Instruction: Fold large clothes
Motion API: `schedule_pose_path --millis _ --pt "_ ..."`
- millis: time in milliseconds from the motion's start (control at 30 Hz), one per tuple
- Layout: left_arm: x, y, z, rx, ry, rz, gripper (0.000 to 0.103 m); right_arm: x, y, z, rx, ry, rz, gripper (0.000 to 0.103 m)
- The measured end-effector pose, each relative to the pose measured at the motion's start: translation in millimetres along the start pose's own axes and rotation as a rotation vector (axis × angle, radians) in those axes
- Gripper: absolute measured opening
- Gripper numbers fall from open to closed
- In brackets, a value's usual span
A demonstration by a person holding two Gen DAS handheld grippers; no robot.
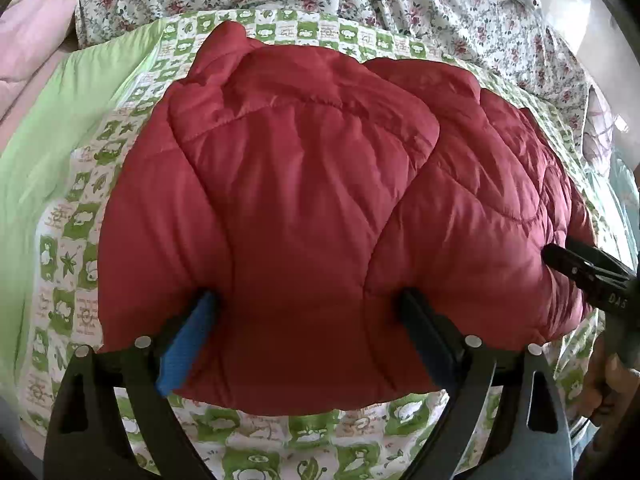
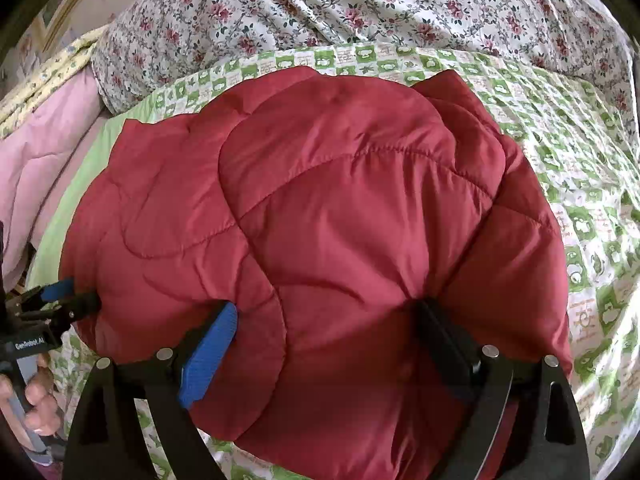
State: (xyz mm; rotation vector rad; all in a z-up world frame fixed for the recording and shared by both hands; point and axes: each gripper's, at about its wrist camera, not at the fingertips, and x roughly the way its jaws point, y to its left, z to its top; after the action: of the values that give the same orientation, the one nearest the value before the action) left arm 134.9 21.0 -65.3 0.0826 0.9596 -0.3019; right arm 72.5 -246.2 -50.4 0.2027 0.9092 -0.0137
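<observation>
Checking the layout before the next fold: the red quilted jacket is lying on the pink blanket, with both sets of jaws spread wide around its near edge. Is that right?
Not quite. The red quilted jacket lies on the green-and-white patterned sheet, not on the pink blanket, which sits off to the left. The right wrist view shows this. The rest holds: left gripper and right gripper both have jaws spread wide around the near edge.

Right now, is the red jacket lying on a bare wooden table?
No. The red jacket lies on a green-and-white patterned sheet spread over a bed, with a floral quilt behind.
</observation>
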Motion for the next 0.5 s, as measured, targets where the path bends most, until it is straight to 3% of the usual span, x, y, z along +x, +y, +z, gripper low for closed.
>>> schedule_pose_path --millis 500 --pt "0.8 -1.9 0.7 0.011 0.001 0.014 0.094 1.1 -4.2 -0.6 -0.001 -0.009 0.014 0.093"
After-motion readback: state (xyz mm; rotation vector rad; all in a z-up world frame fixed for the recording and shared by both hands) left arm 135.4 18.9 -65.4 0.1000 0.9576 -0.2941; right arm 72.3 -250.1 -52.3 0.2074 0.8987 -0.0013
